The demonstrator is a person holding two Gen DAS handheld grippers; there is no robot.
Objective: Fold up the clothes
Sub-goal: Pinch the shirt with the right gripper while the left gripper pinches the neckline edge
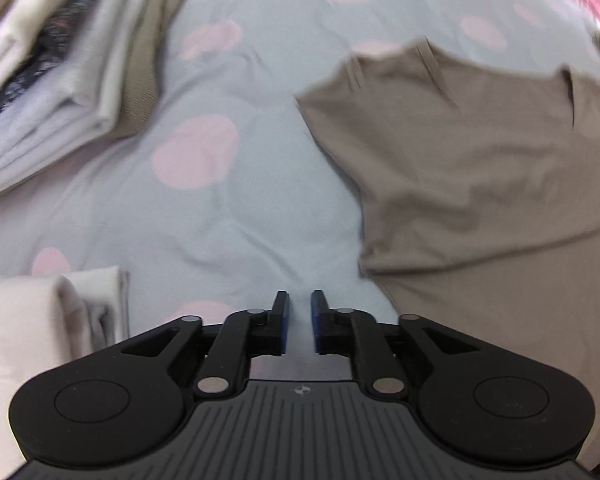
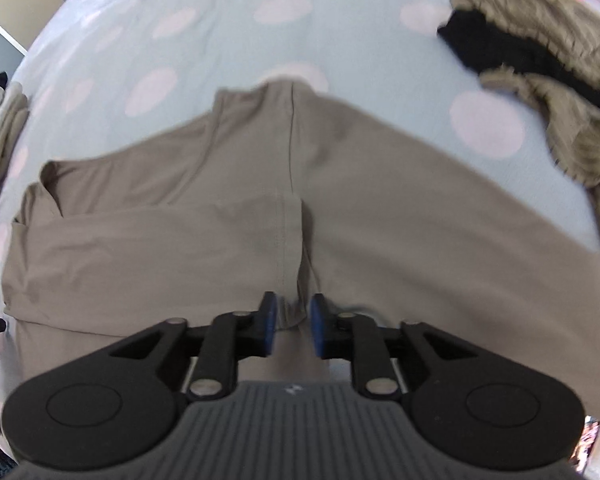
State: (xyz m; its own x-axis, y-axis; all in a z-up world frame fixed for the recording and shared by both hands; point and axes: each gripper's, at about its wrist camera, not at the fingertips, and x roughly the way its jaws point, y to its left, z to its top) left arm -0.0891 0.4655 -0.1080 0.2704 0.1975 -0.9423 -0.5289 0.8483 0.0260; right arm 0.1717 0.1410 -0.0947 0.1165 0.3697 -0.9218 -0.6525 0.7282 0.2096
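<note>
Bedsheet, pale blue with pink dots, covers the whole work surface in both wrist views.

Nearest on my left side: left gripper hangs over bare sheet, jaws a narrow gap apart, nothing between them. A folded pale cloth lies just beside it to the left. The brown shirt lies to its right, its edge near but not under the jaws.

Right gripper sits low over the same shirt, jaws a little apart, straddling a raised bit of hem or sleeve edge. I cannot tell whether the pads touch the cloth; they are not closed on it.

Mid-distance, right view: the shirt is spread fairly flat, with one flap already laid across the body along a seam, and the neckline towards the left.

Farther off: stack of folded clothes at the left view's upper left; a furry brown and black garment heaped at the right view's upper right, not folded.

Judgement: the shirt is mid-fold, partly doubled over but not compact like the stack. The right gripper's pose fits either about to pinch that edge or having just let it go. If more folding follows, it calls for a firm pinch on a single edge, with the left gripper coming across to take the matching edge so the cloth lifts evenly.
</note>
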